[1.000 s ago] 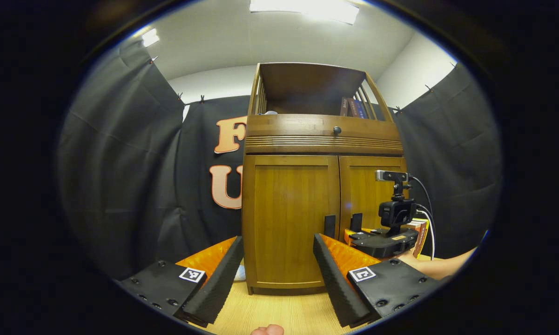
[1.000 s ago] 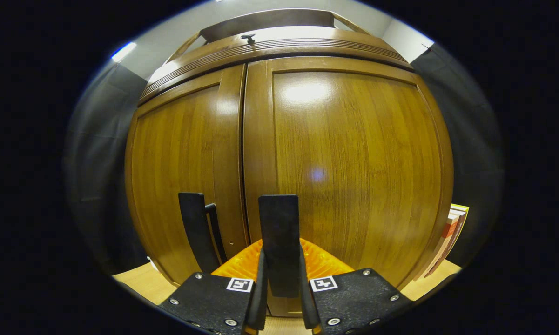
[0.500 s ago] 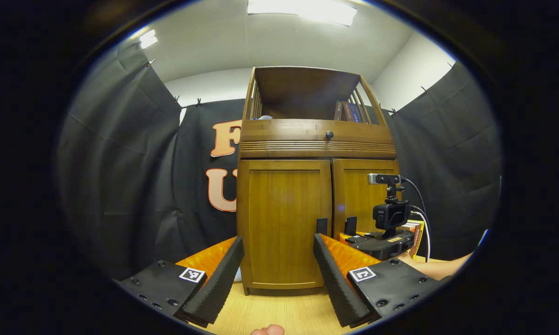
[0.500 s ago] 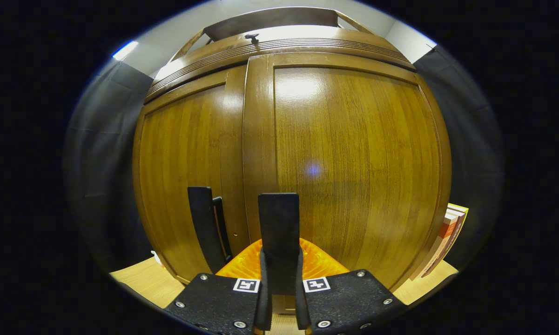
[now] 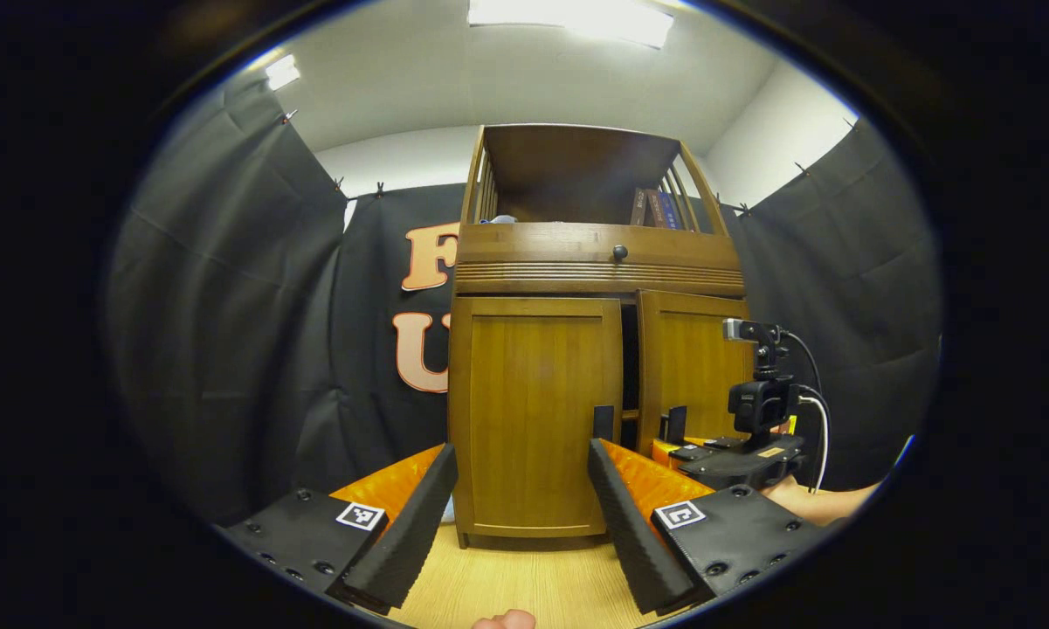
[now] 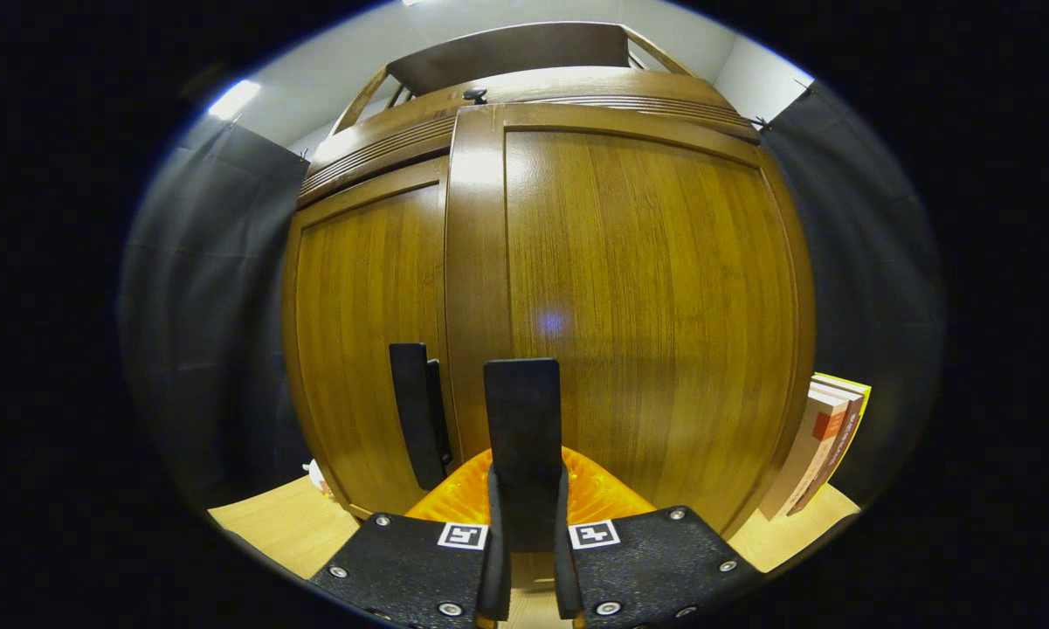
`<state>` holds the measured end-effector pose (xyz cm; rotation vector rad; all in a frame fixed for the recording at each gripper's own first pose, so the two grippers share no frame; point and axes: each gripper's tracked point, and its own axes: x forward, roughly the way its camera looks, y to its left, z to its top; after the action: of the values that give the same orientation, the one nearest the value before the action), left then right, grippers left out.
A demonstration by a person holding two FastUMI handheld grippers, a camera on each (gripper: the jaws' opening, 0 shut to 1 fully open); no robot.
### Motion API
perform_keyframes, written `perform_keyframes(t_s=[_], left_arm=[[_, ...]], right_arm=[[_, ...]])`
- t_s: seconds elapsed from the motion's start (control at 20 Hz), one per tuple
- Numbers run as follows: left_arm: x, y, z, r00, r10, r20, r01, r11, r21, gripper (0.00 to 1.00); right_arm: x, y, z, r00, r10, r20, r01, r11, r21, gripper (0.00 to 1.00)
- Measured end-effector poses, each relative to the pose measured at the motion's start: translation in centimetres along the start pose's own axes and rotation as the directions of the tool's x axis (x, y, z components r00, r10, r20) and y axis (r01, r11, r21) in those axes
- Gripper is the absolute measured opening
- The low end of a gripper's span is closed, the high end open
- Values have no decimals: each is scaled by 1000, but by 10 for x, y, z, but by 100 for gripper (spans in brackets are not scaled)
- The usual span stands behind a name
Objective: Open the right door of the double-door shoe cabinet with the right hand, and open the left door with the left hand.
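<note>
**Right door cracked open, left door waits**

Black cloth walls surround the shoe cabinet [image 5: 576,349], which stands on a pale wooden floor. Your right gripper [image 6: 524,489] is clamped on the right door's handle [image 6: 522,437], a vertical bar, and the right door [image 5: 690,367] stands slightly ajar, a dark gap showing at the middle. Your left gripper [image 5: 515,507] hangs with fingers wide apart, holding nothing. The left door [image 5: 533,411] is closed; its handle [image 5: 603,422] lies ahead and slightly right of this gripper, long axis upright.
</note>
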<state>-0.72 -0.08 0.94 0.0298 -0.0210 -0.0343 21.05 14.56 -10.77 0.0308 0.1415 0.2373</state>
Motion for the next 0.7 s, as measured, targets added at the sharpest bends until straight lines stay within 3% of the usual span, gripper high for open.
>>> perform_keyframes(t_s=[0.25, 0.4, 0.45, 0.65, 0.7], left_arm=[[-2, -1, -3, 1000, 6, -7, -6, 1000, -1, 96], [-5, -2, -5, 1000, 4, -15, -4, 1000, -3, 93], [-5, -2, -5, 1000, 3, -18, -3, 1000, -3, 96], [-8, -6, -7, 1000, -9, -28, 8, 1000, -11, 97], [-8, -8, -7, 1000, -11, -29, 11, 1000, -10, 93]], right_arm=[[-37, -10, -1, 1000, 0, 8, 0, 1000, 4, 17], [-59, -17, -2, 1000, -1, 4, 1, 1000, 8, 20], [-65, -19, -2, 1000, -3, 5, 3, 1000, 7, 17], [-90, -34, -2, 1000, -11, 5, 11, 1000, -2, 20], [-96, -37, -1, 1000, -14, 5, 14, 1000, -4, 19]])
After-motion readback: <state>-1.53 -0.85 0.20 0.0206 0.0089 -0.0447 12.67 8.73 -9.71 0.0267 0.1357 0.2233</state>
